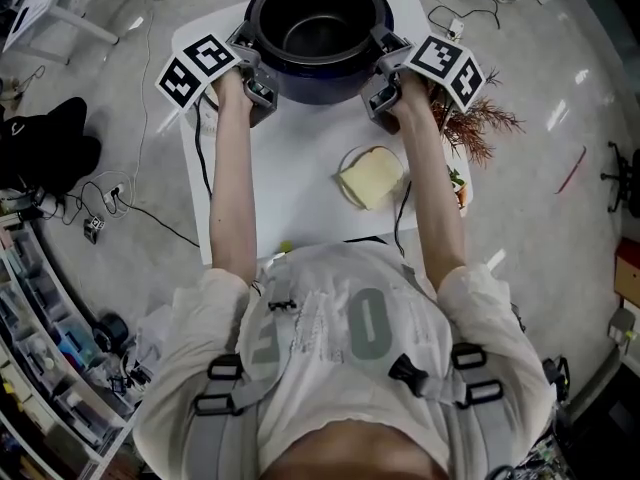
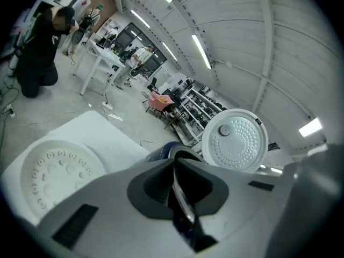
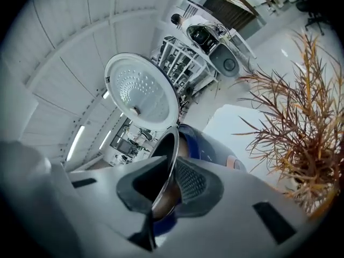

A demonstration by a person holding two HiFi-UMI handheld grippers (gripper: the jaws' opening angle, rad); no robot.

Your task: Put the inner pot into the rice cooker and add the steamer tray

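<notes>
Steamer tray [image 2: 54, 171] lies on the table at left. We find the left gripper [image 1: 252, 68] pinching the inner pot [image 1: 315, 33] by its left rim and the right gripper [image 1: 385, 68] pinching the right rim. The pot sits within the rice cooker [image 3: 199, 144], though we cannot confirm it is fully seated. We judge this the seating step. Next calls for level settling, then an even release.

A white desk [image 1: 290, 193] stands on a glossy grey floor [image 1: 110, 118] strewn with black cables [image 1: 160, 228]. Overhead, a ribbed white ceiling [image 2: 269, 36] carries strip lights [image 2: 201, 51]; metal shelves [image 2: 196, 104] stand beyond.
</notes>
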